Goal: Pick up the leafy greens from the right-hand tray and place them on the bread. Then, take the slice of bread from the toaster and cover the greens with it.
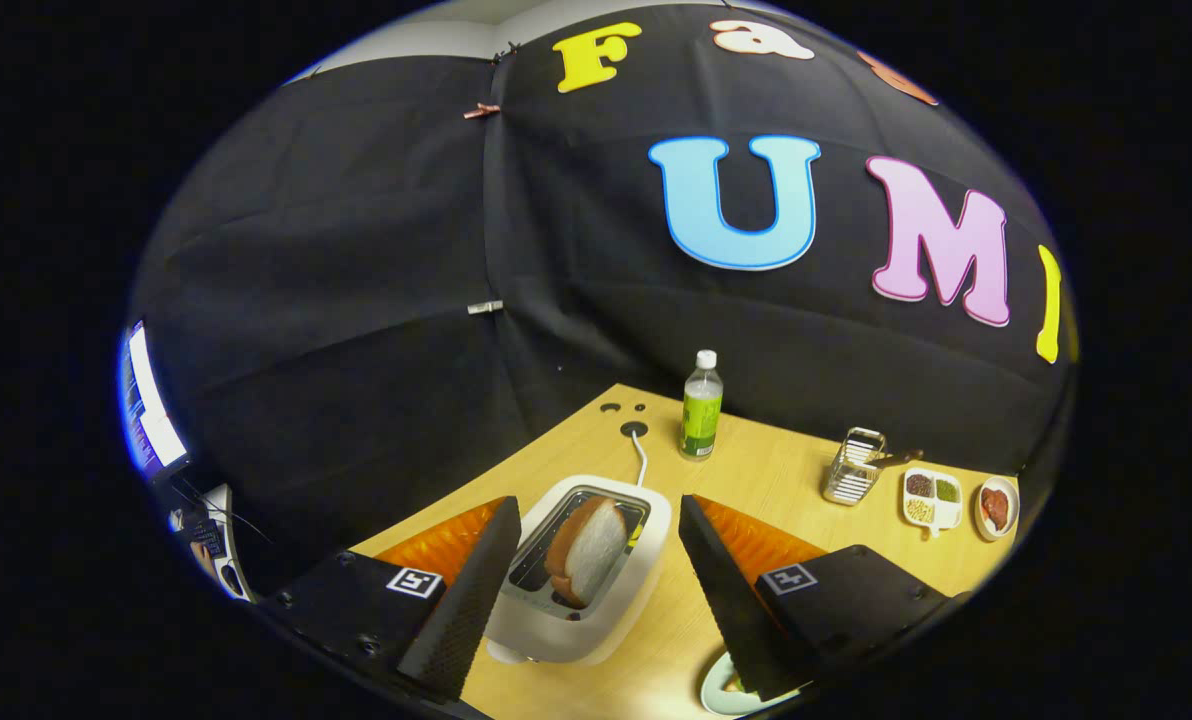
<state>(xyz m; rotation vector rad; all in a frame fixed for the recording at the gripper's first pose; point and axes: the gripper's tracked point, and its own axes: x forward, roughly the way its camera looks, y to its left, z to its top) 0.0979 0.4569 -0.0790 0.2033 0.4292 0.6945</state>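
A white toaster point(646, 545) stands on the wooden table, and a slice of bread point(588, 550) with a brown crust leans in its slot. My gripper point(591, 580) hovers over the toaster, open, its two black fingers point(476, 590) spread to either side of the toaster and the slice. Neither finger touches the bread. Under the right finger, a pale green plate point(721, 690) peeks out at the table's near edge; what lies on it is hidden.
Beyond the toaster stand a green-labelled bottle point(701, 408) and a cable hole point(633, 429) taking the toaster's white cord. Further right are a wire rack point(853, 466), a small divided white tray point(931, 498) and a small dish point(996, 507) with something red.
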